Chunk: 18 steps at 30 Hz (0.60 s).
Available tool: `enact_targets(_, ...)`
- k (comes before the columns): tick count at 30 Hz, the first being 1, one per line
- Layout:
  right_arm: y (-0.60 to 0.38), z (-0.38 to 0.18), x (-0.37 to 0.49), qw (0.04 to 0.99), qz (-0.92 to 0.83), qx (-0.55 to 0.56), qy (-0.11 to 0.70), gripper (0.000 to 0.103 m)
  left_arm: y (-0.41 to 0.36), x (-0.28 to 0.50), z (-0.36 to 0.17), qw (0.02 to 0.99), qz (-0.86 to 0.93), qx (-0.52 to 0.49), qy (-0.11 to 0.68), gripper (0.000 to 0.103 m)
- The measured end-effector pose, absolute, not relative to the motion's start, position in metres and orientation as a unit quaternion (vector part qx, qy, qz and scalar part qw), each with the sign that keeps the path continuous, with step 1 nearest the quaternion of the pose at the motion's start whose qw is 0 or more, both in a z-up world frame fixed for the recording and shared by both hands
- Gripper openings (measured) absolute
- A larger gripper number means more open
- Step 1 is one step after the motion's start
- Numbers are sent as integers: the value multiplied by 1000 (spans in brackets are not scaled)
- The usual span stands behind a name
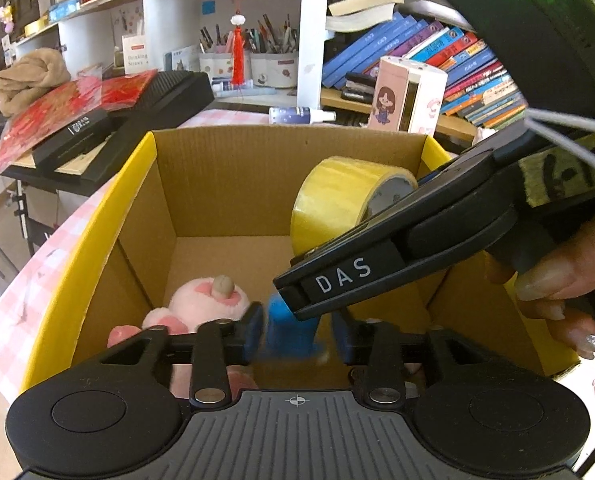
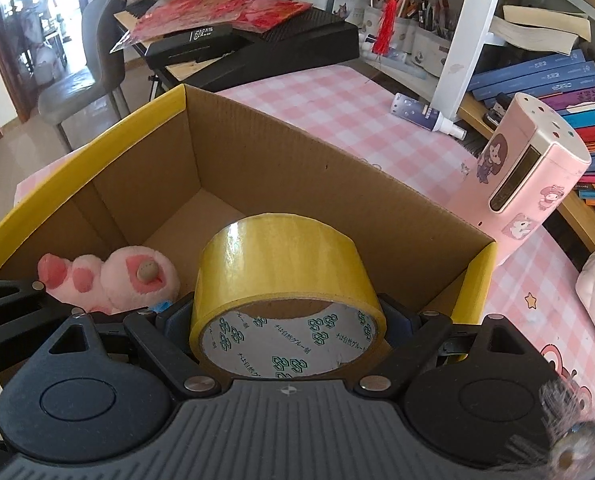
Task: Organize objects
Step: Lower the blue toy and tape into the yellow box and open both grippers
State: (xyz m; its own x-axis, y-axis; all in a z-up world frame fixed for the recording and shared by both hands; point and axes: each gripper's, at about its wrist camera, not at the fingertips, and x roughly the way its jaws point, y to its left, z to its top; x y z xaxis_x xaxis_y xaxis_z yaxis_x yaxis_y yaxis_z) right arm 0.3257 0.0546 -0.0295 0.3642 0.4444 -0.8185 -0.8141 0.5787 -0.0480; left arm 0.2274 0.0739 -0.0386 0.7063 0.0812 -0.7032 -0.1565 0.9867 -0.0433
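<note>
The right claw (image 2: pixel 287 320) grasps a yellow tape roll (image 2: pixel 281 276); the released left claw (image 1: pixel 297 336) frames a blurred blue object (image 1: pixel 287 328), identity unclear.

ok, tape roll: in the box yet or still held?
Still held. The right hand-held gripper clamps the yellow tape roll above the open cardboard box, not resting on its floor.

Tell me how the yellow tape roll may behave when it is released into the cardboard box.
The tape roll looks stiff, since it keeps its round shape between the right hand-held gripper pads. Being round, it may roll if it lands on its edge. It could stop against the pink plush toy in the cardboard box.
</note>
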Motion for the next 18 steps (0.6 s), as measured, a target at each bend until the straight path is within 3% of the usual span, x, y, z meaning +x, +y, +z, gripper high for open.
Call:
enact_targets(15, 60, -33, 324, 784, 397, -253, 405, 90, 75, 209, -27, 930, 74, -57, 356, 66)
enact_targets(18, 61, -33, 324, 782, 397, -258, 406, 90, 75, 206, -24, 932, 76, -57, 351, 67)
